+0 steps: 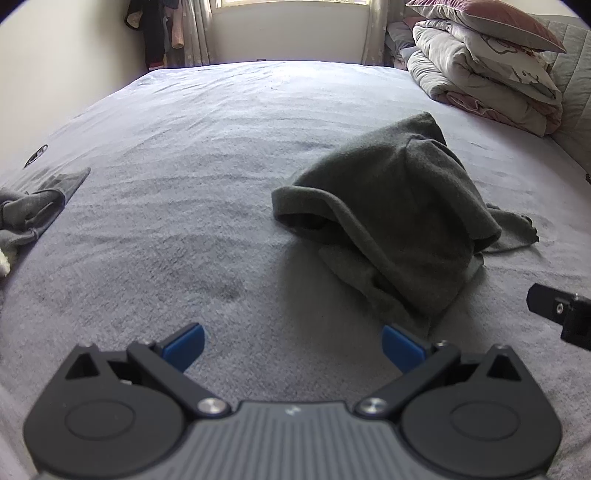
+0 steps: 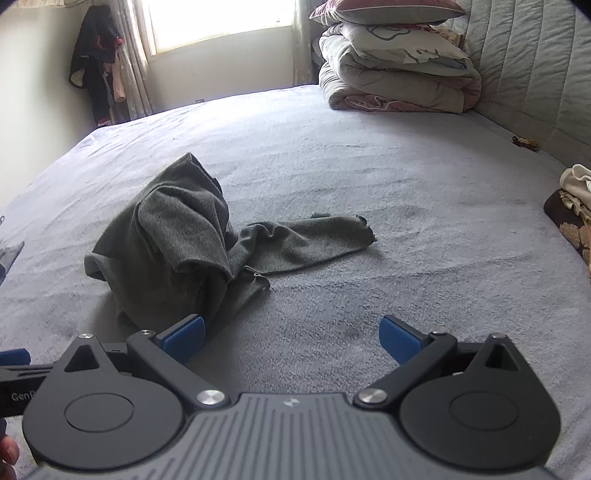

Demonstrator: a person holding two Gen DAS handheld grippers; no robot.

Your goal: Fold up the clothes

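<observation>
2 grippers are in my hands, and both hang above the bed (image 1: 207,155) with nothing between their blue pads. My left gripper (image 1: 293,345) has its jaws spread wide, low over bare grey sheet, with the crumpled dark green garment (image 1: 391,218) ahead and to its right, the nearest fold close to my right-hand pad. My right gripper (image 2: 291,341) is just as wide apart, and from its camera the same garment (image 2: 173,236) lies ahead and to the left, heaped up in a mound, with 1 sleeve (image 2: 314,240) trailing flat across the sheet toward the right. At the head of the bed sits a stack of folded quilts (image 2: 395,81) topped by a pillow (image 2: 388,11). More grey clothing (image 1: 33,210) lies at the left edge of the bed.
</observation>
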